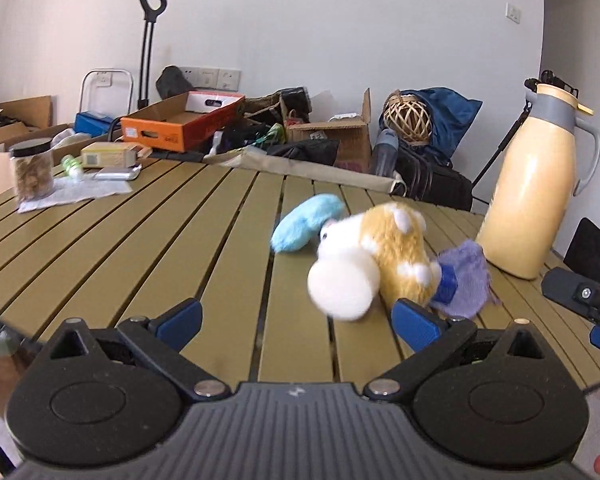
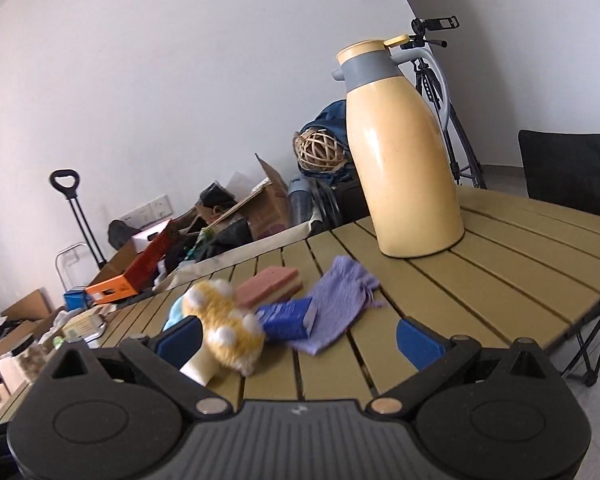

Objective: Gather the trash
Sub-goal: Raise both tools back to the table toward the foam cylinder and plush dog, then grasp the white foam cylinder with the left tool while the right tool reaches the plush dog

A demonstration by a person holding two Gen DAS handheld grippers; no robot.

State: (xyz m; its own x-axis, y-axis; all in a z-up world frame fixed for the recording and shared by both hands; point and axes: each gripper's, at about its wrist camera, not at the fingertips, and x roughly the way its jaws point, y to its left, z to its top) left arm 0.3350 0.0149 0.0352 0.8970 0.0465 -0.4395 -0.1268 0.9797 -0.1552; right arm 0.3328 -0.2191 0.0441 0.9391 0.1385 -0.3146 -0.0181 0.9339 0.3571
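Far left on the table (image 1: 148,216): a jar (image 1: 32,170) on a tissue (image 1: 76,192), a green bottle (image 1: 71,165) and a box (image 1: 107,154) just behind it, likely trash but well apart from both claws, so easy to skip. Centre: blue plush (image 1: 306,222), then the yellow plush (image 1: 374,258) lying on its side, blurred, so could be moving. Left gripper (image 1: 296,322) is wide open, nothing held, low over the slats with the yellow plush just ahead near its right finger; closing now would grab the toy, not trash. Right of it a blue packet (image 2: 286,316) touching the purple cloth (image 2: 338,300), a pink sponge (image 2: 270,286) just behind. Right gripper (image 2: 300,338) is also wide open and empty, aimed at that pile, with the yellow plush against its left finger. Risks: plush gets dragged or knocked off, packet slips under the cloth, cloth comes up with the packet. Flask (image 2: 404,152) stands upright near the cloth; a wide sweep right could tip it. No bin in view, so drop point unknown
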